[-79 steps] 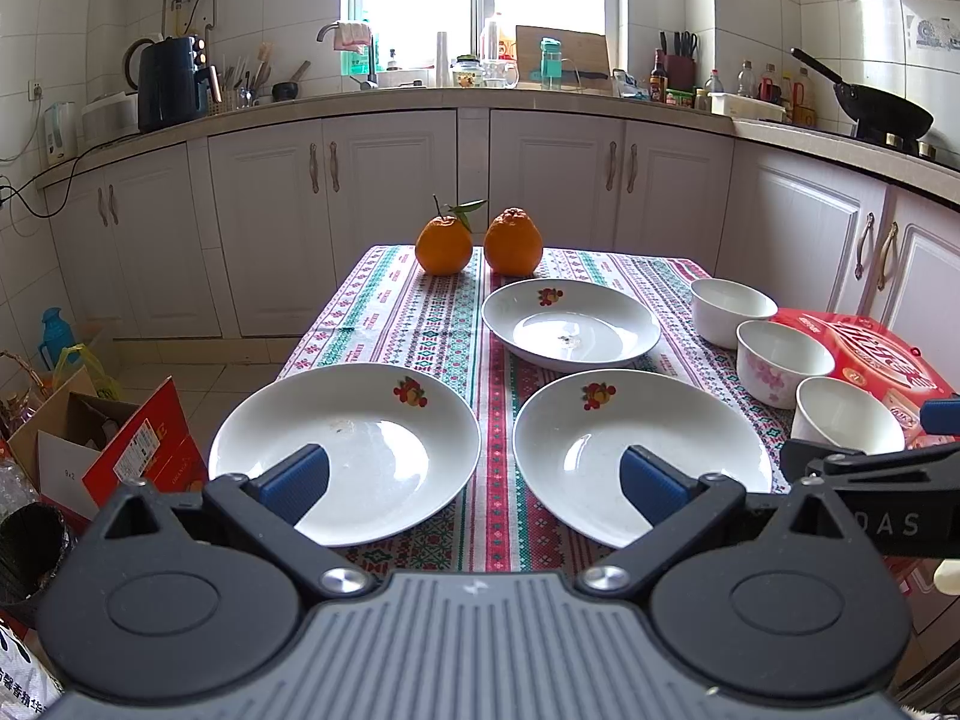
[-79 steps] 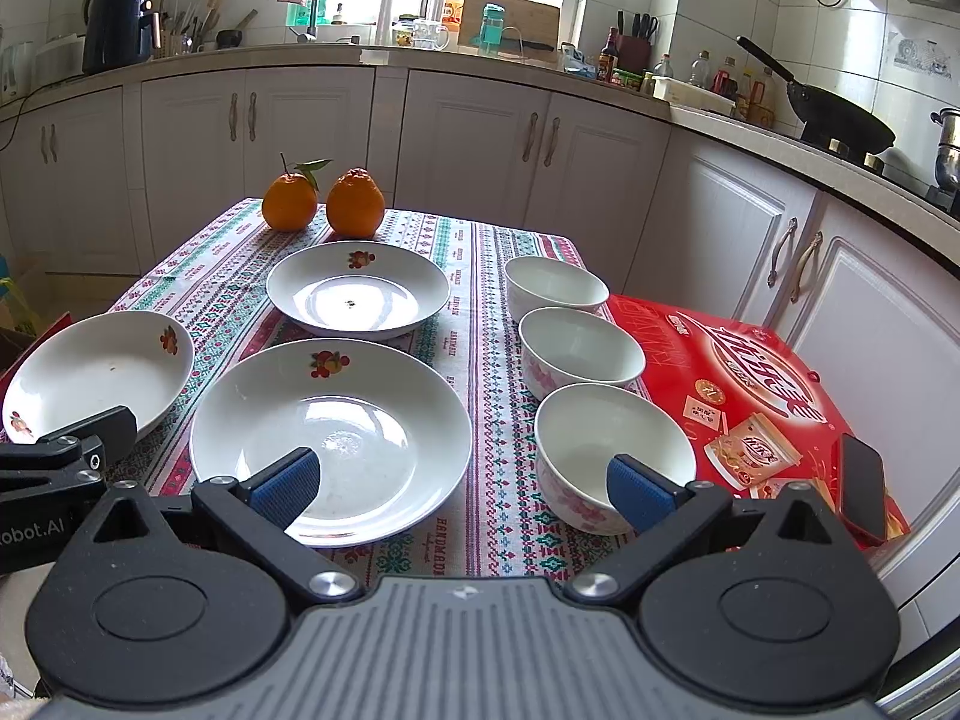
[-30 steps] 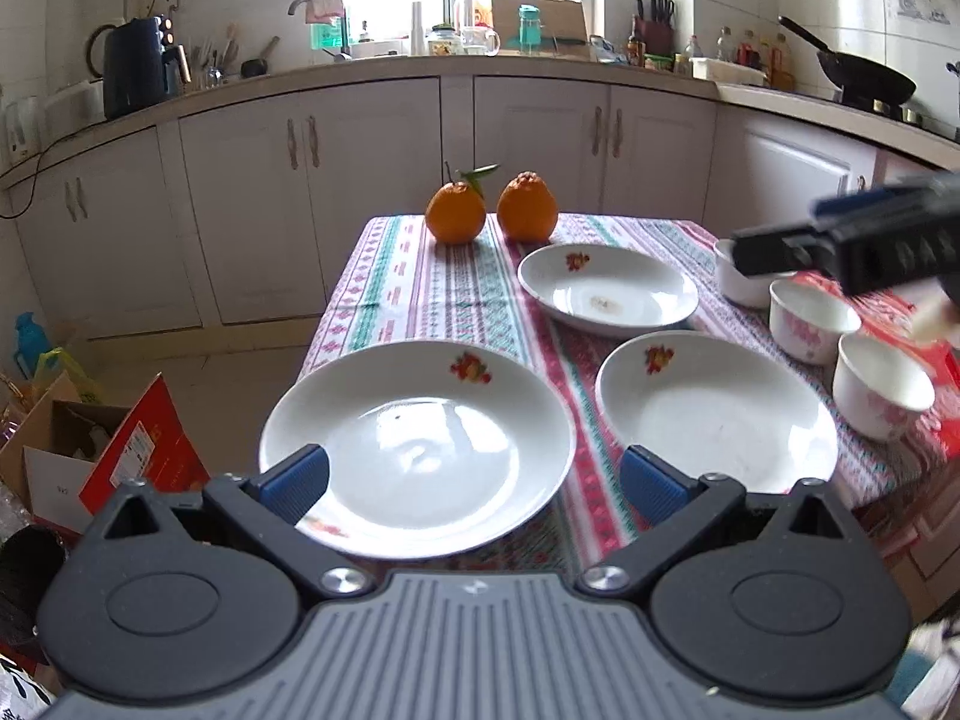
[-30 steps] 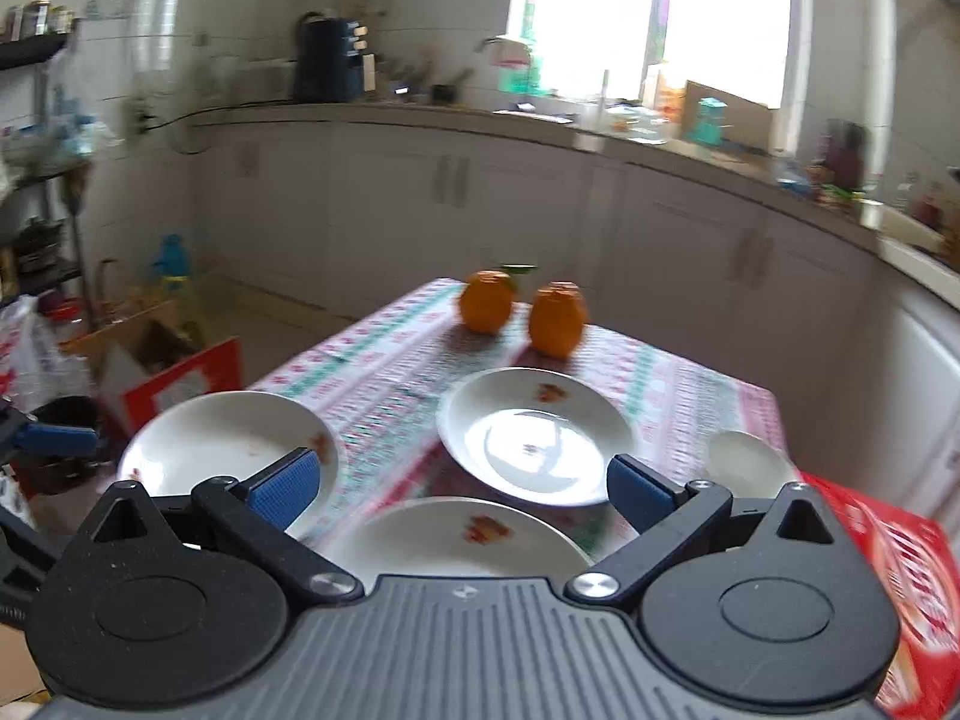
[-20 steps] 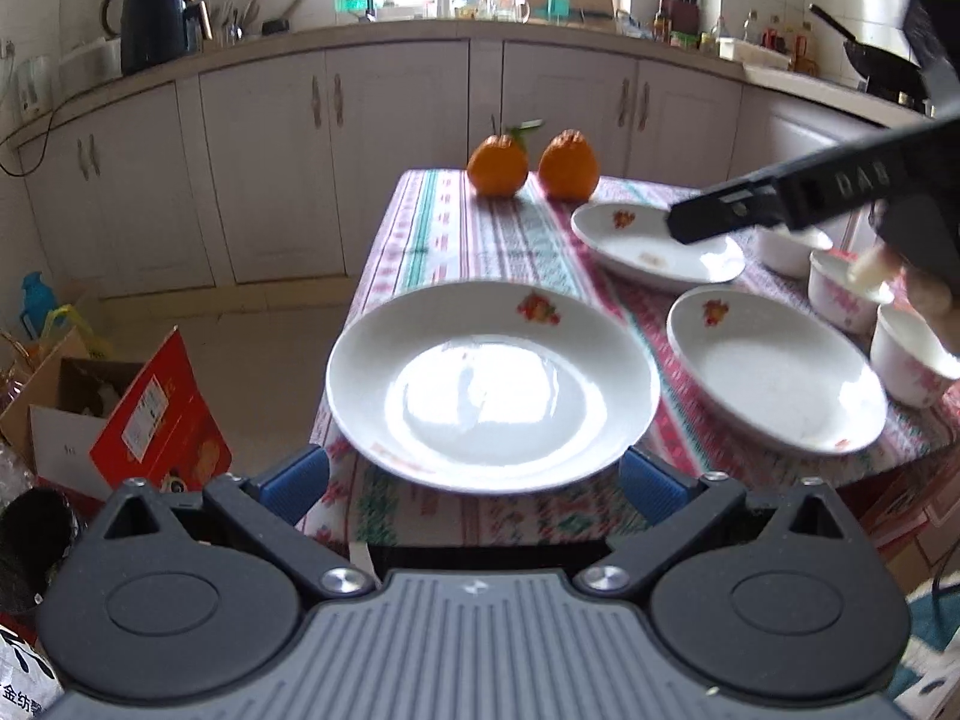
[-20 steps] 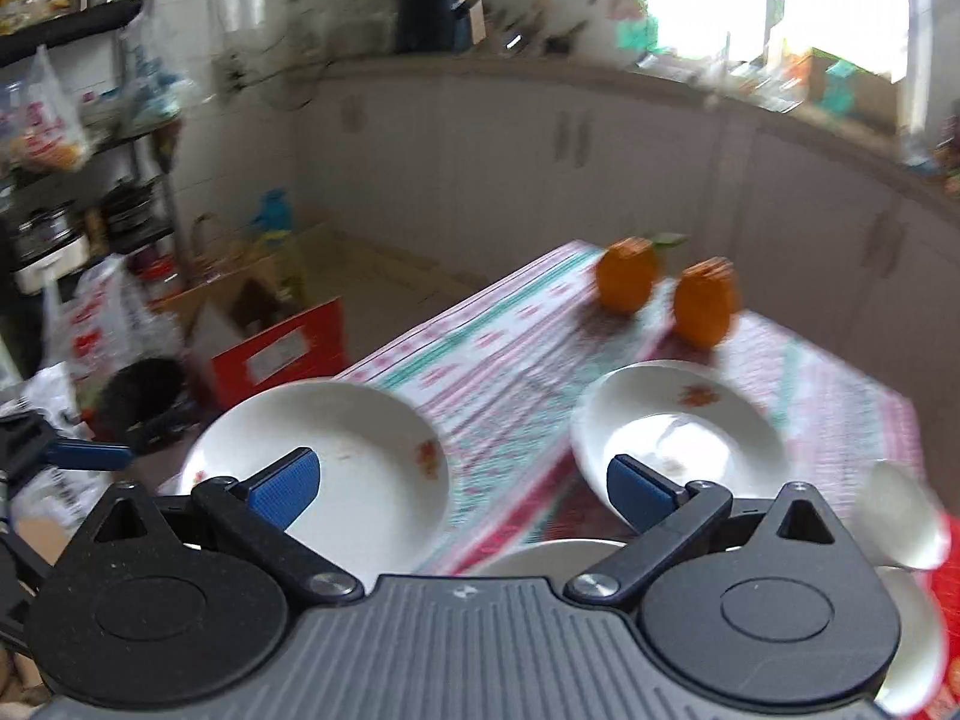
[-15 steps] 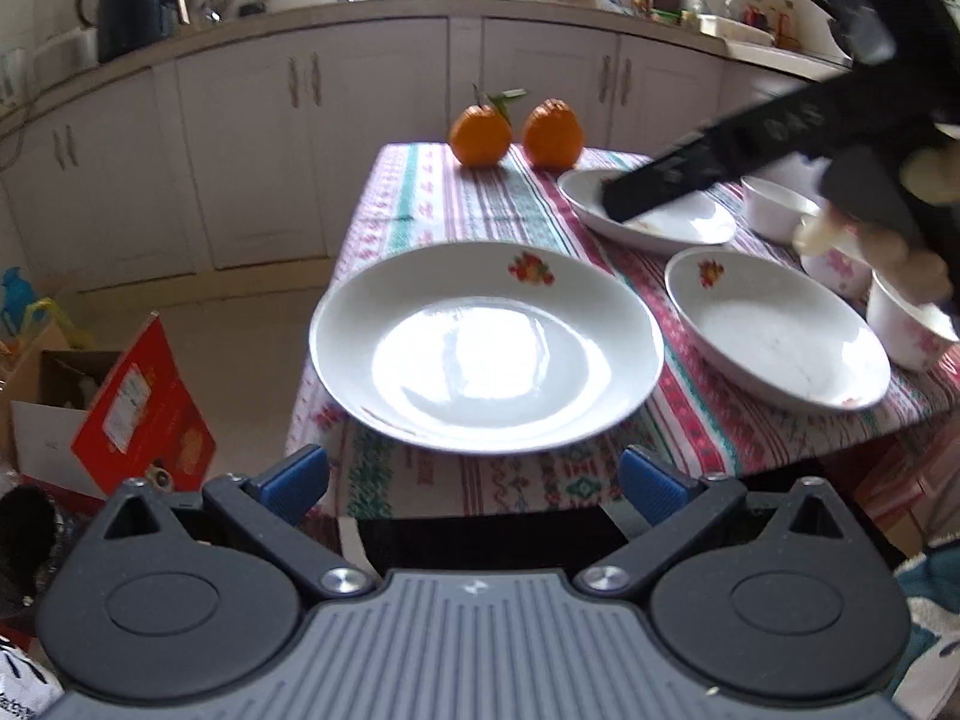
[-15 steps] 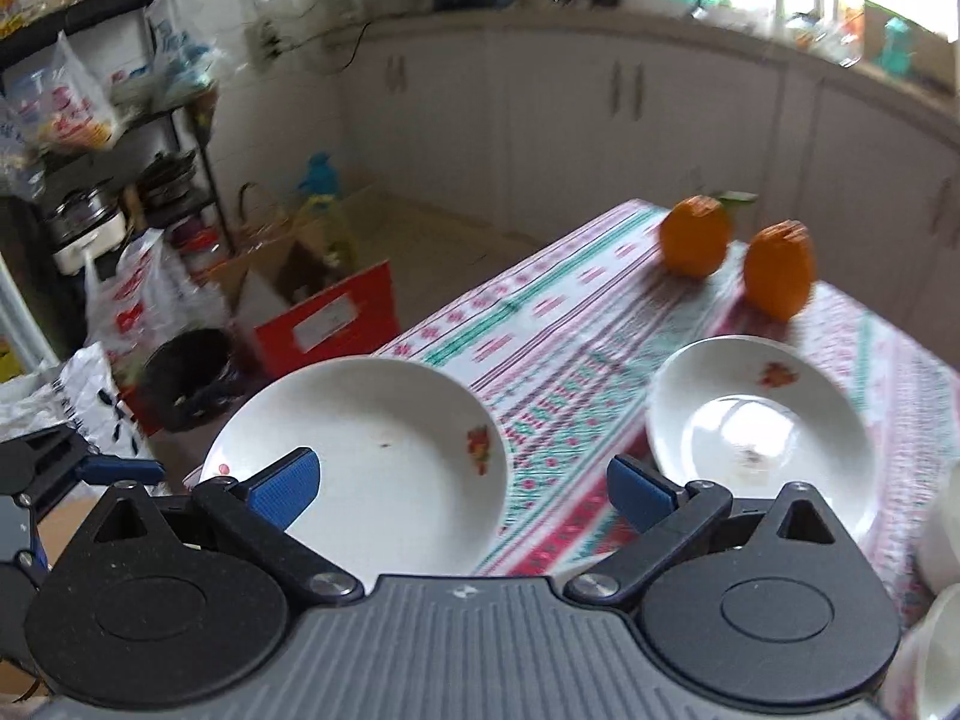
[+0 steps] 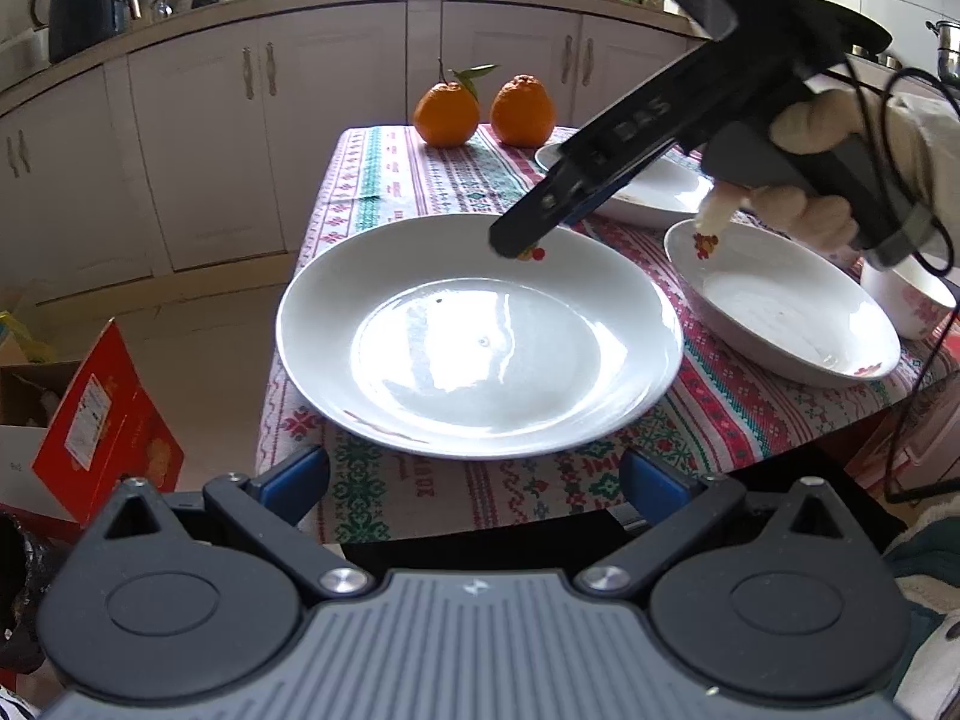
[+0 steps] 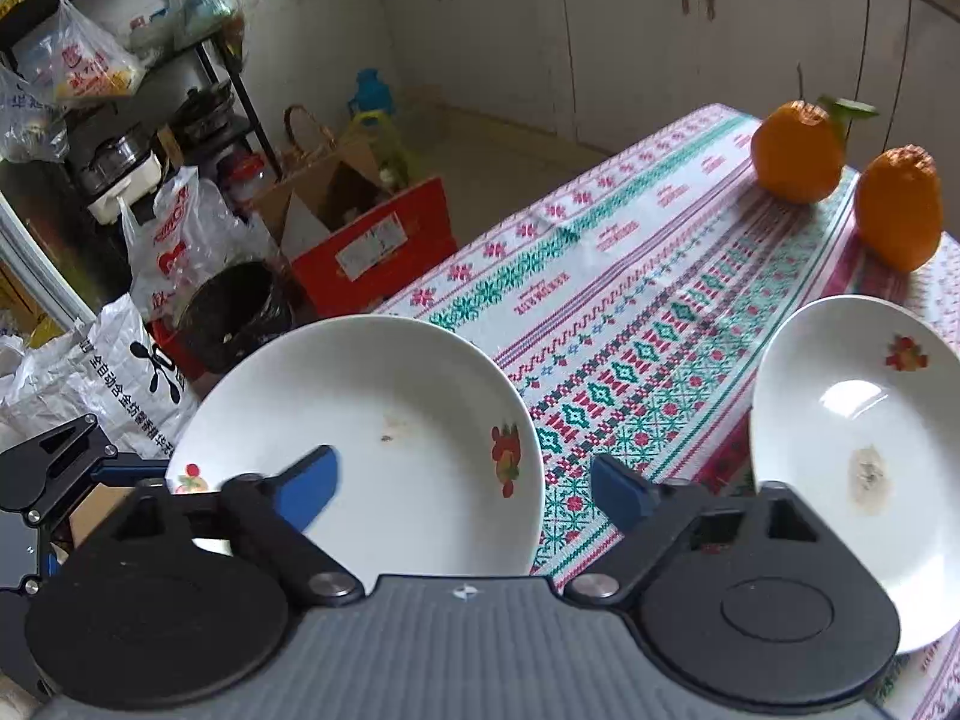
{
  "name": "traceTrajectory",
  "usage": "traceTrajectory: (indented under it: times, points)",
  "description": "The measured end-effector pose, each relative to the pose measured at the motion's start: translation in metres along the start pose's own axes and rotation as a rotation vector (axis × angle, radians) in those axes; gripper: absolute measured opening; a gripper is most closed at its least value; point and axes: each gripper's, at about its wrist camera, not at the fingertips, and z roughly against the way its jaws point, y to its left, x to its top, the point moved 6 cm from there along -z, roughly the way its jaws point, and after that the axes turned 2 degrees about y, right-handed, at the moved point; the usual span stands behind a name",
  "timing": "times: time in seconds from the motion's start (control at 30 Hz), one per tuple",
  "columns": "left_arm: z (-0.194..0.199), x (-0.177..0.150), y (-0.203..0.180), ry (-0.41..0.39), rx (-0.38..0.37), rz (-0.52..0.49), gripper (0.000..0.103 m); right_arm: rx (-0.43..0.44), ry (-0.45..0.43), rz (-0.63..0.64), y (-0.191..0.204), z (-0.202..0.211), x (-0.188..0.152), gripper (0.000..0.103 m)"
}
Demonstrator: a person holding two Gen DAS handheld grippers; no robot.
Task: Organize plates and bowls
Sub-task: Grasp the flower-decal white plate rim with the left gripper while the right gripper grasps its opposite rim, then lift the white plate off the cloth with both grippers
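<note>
Our right gripper (image 10: 465, 489) is closing over the near plate's (image 9: 480, 336) two o'clock rim without gripping, while our left gripper (image 9: 474, 483) waits wide apart at six.

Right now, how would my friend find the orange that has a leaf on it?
Start at the table with the red and green patterned cloth and look to its far end, beyond the white plates. Two round oranges sit there side by side. The leafy orange is the left one in the left wrist view; only it has a stem and green leaf, and its plain neighbour has none.
</note>
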Motion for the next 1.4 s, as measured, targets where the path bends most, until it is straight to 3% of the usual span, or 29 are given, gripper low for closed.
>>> traceTrajectory:
  times: [0.3, 0.5, 0.87, 1.4]
  points:
    - [-0.002, 0.004, 0.003, 0.001, -0.029, 0.008, 0.095, 0.052, 0.054, -0.015, -0.008, -0.018, 0.006, 0.064]
    - [-0.001, 0.005, 0.004, 0.003, -0.047, 0.000, 0.095, 0.097, 0.067, -0.036, -0.013, -0.022, 0.009, 0.058]
    - [0.000, 0.007, 0.004, 0.013, -0.068, -0.017, 0.095, 0.170, 0.080, -0.080, -0.018, -0.023, 0.011, 0.058]
    - [-0.015, 0.018, 0.010, 0.017, -0.078, -0.059, 0.095, 0.129, 0.068, -0.079, -0.028, -0.024, 0.019, 0.058]
